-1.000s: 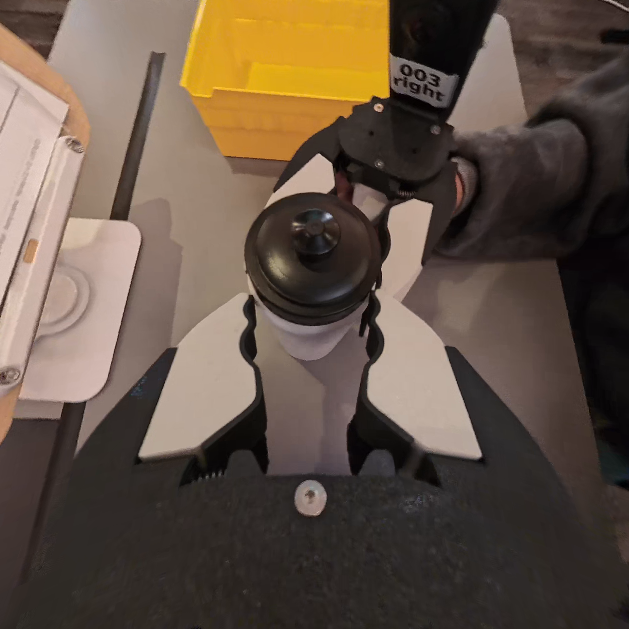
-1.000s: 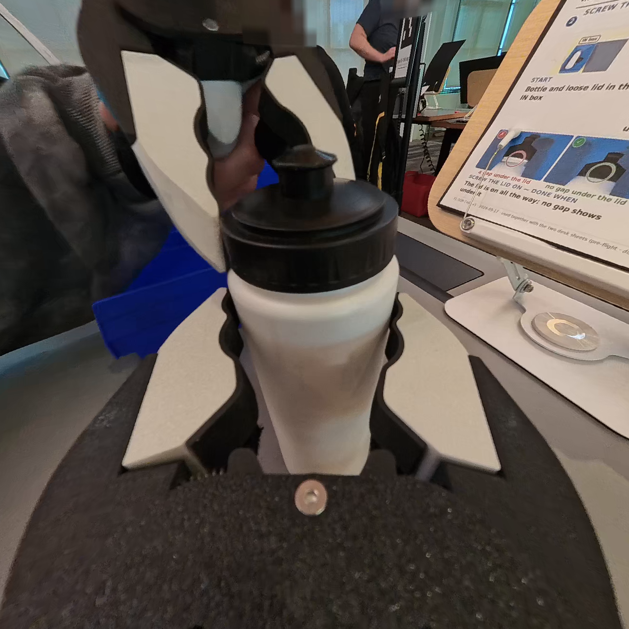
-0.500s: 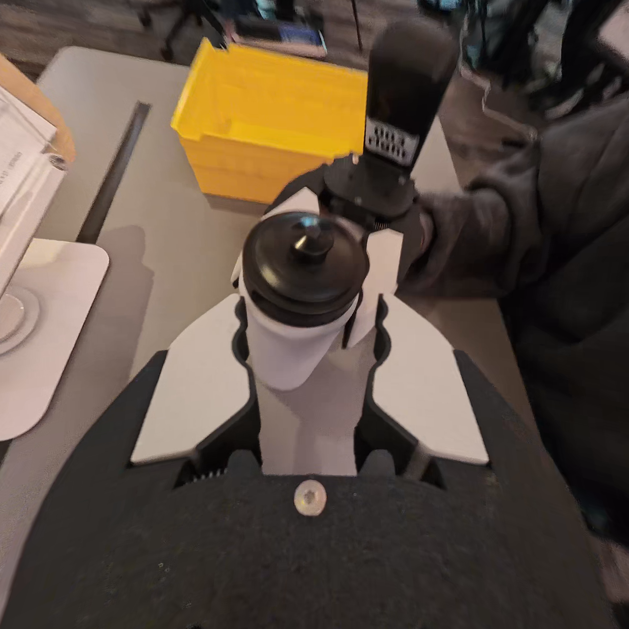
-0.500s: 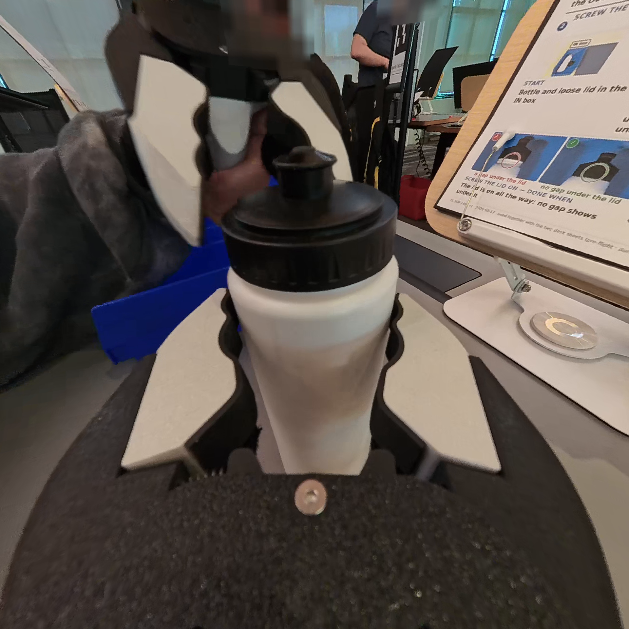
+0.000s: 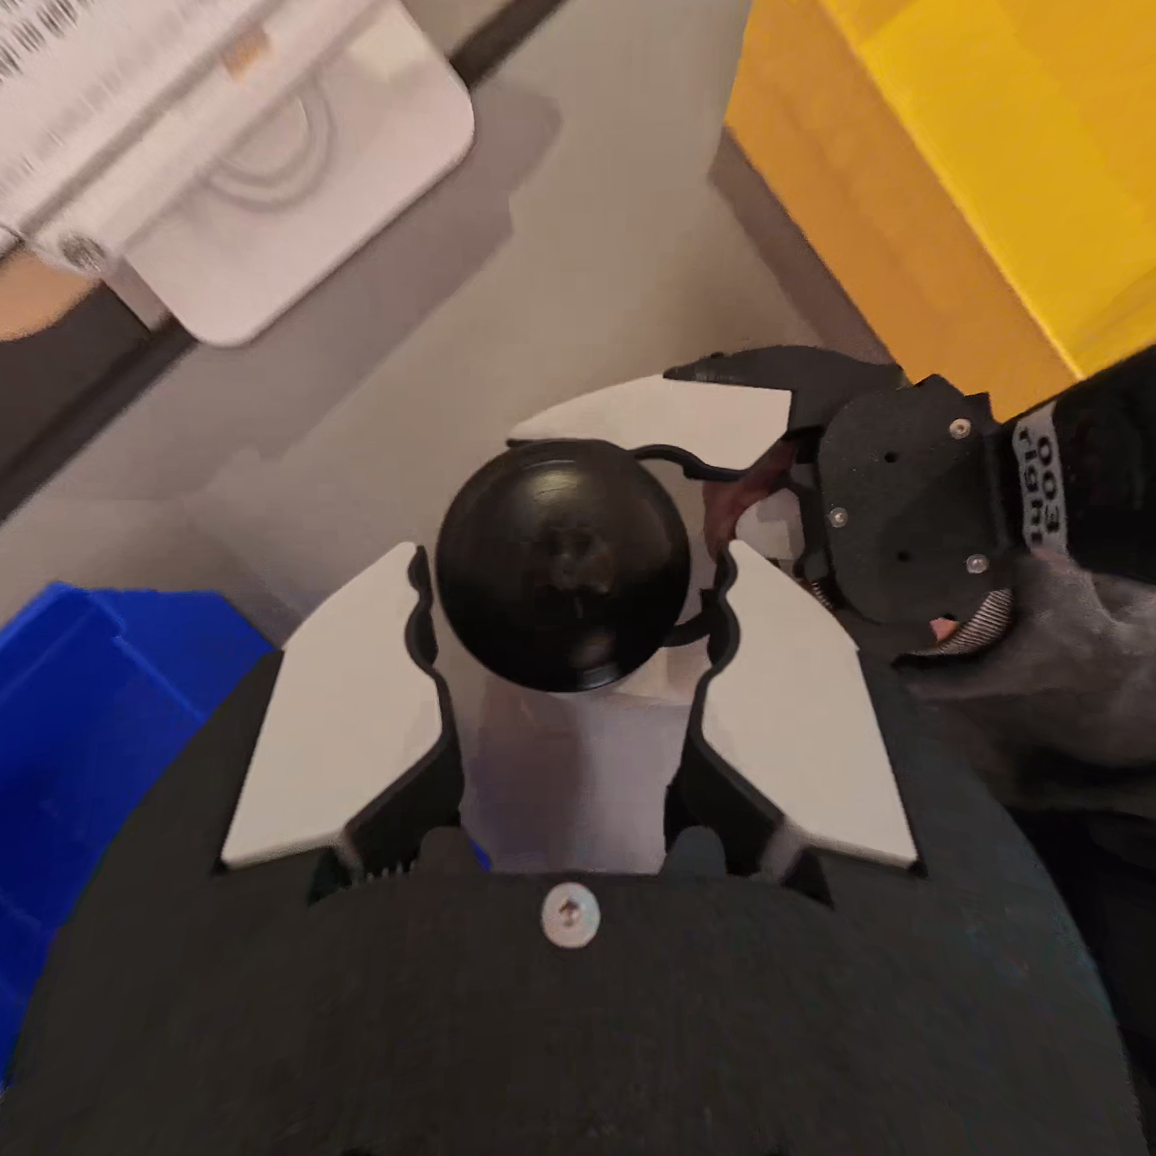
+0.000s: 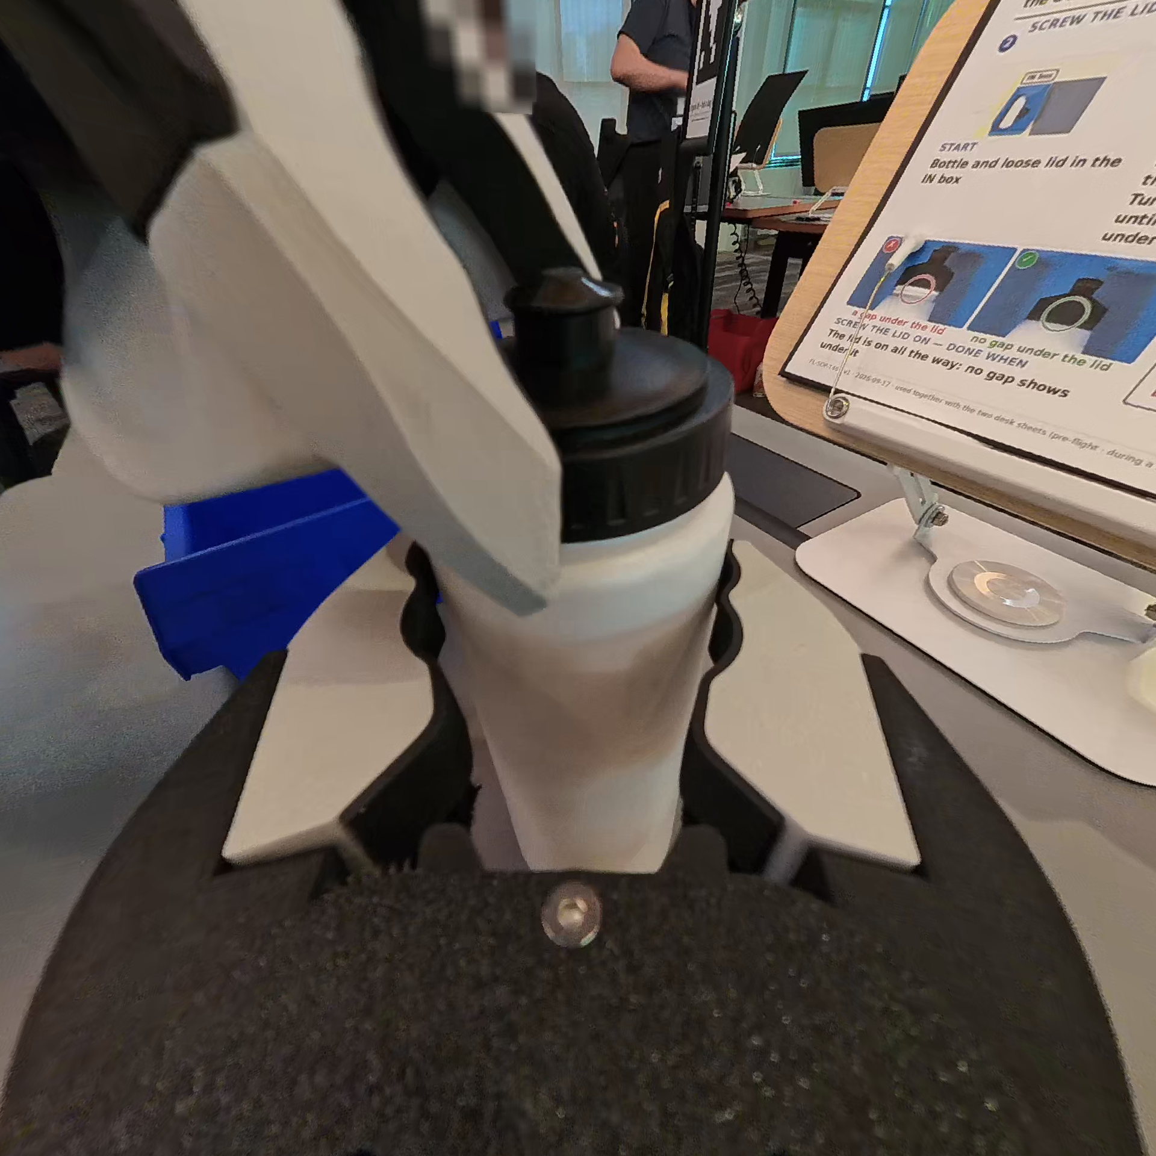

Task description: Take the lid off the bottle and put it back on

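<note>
I am clamping my right gripper on the white squeeze bottle, standing upright on the grey table. My left gripper is spread wide, straddling the black screw lid, one finger touching its rim. A printed label is wrapping the right handle; an illustrated instruction sheet is leaning nearby. Since half a second ago my left gripper has swung down over the lid, bringing the blue bin into view.
</note>
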{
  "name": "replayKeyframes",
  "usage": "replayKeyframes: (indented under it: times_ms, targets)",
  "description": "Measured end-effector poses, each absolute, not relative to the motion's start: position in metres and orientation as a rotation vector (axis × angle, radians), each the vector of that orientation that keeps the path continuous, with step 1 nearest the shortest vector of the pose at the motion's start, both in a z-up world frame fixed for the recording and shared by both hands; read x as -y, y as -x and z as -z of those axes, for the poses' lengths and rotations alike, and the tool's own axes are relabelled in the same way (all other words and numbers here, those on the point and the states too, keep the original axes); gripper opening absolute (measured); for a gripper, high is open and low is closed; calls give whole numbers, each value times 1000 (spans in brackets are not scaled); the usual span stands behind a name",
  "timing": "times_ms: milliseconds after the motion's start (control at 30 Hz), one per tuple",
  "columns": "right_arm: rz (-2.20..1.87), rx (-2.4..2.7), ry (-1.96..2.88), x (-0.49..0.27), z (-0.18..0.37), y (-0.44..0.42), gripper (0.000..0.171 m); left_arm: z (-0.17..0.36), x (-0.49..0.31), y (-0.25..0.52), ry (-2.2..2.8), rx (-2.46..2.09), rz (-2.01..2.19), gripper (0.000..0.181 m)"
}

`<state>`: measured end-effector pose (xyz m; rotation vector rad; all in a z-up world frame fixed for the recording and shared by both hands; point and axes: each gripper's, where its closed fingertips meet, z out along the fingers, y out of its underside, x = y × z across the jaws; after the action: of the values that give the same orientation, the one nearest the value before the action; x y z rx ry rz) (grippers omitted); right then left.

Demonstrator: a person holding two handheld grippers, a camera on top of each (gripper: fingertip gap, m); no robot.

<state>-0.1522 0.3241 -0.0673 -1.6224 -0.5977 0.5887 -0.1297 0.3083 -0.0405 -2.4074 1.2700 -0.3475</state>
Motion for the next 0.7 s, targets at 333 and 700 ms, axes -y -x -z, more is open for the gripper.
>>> replayKeyframes:
  times_ms: [333,700]
  targets:
    - [-579,623,1617,-321,67,154,85,46,-302,141,2736,-1411,-14,77]
    - [-611,689,1586,-317,67,160,85,46,-304,155,2064,-2411,-318,78]
